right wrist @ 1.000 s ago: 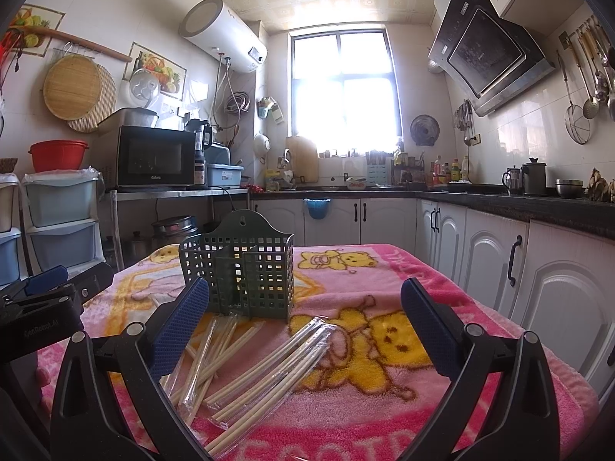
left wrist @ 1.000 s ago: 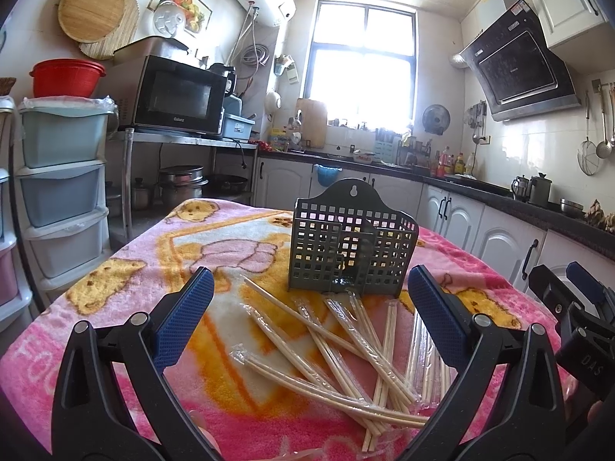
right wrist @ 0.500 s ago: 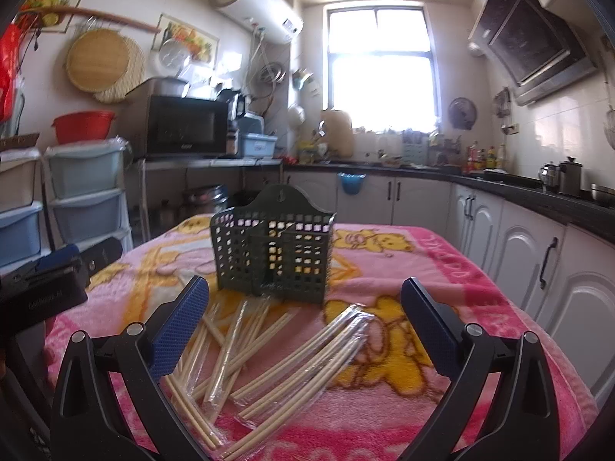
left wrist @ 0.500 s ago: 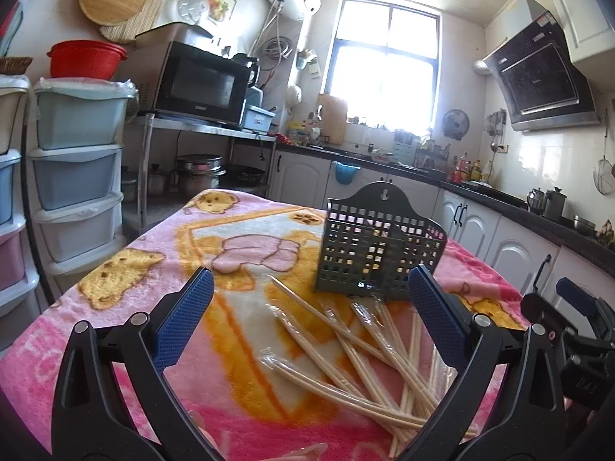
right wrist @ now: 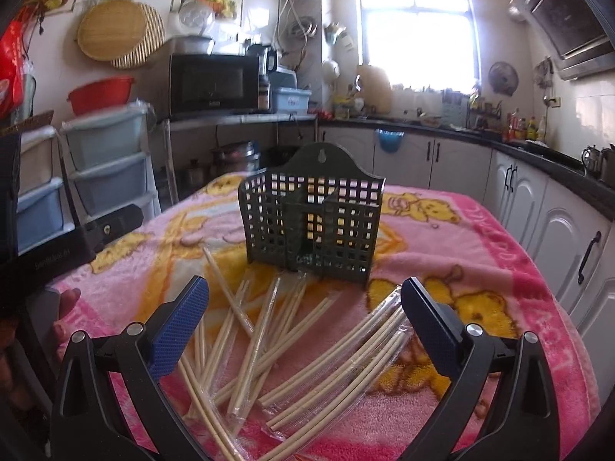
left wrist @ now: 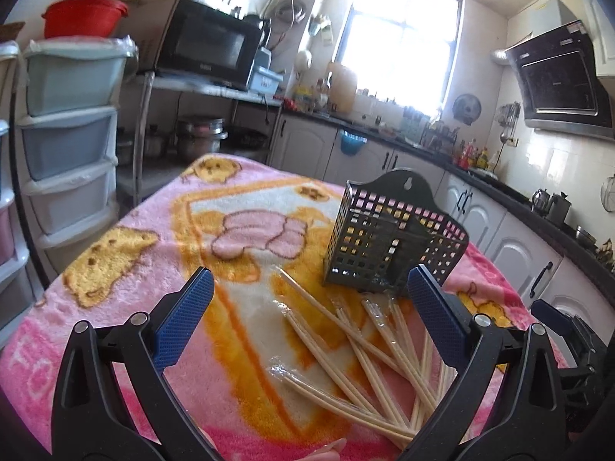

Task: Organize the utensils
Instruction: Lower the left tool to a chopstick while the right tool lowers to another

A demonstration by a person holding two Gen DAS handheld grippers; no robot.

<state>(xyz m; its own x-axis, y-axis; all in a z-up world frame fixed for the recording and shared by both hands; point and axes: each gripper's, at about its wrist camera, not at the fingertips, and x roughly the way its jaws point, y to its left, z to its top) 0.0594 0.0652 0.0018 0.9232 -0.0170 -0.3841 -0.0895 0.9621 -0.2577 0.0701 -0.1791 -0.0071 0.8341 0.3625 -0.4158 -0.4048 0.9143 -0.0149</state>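
A dark green slotted utensil holder (left wrist: pixel 388 242) stands upright on the pink blanket-covered table (left wrist: pixel 127 280); it also shows in the right wrist view (right wrist: pixel 311 226). Several pairs of wooden chopsticks in clear sleeves (left wrist: pixel 361 342) lie scattered in front of it, seen too in the right wrist view (right wrist: pixel 292 338). My left gripper (left wrist: pixel 307 319) is open and empty above the near side of the chopsticks. My right gripper (right wrist: pixel 303 326) is open and empty above the pile. The left gripper's body (right wrist: pixel 57 242) shows at the left of the right wrist view.
Stacked plastic drawers (left wrist: pixel 69 134) stand left of the table. A microwave (left wrist: pixel 207 46) sits on a rack behind. White cabinets and a dark counter (right wrist: pixel 546 199) run along the right. The table's right edge (right wrist: pixel 576 338) is close to the cabinets.
Both grippers have moved forward and tilted down toward the chopsticks; the holder and pile look larger and nearer. Both stay open. Nothing on the table has moved.
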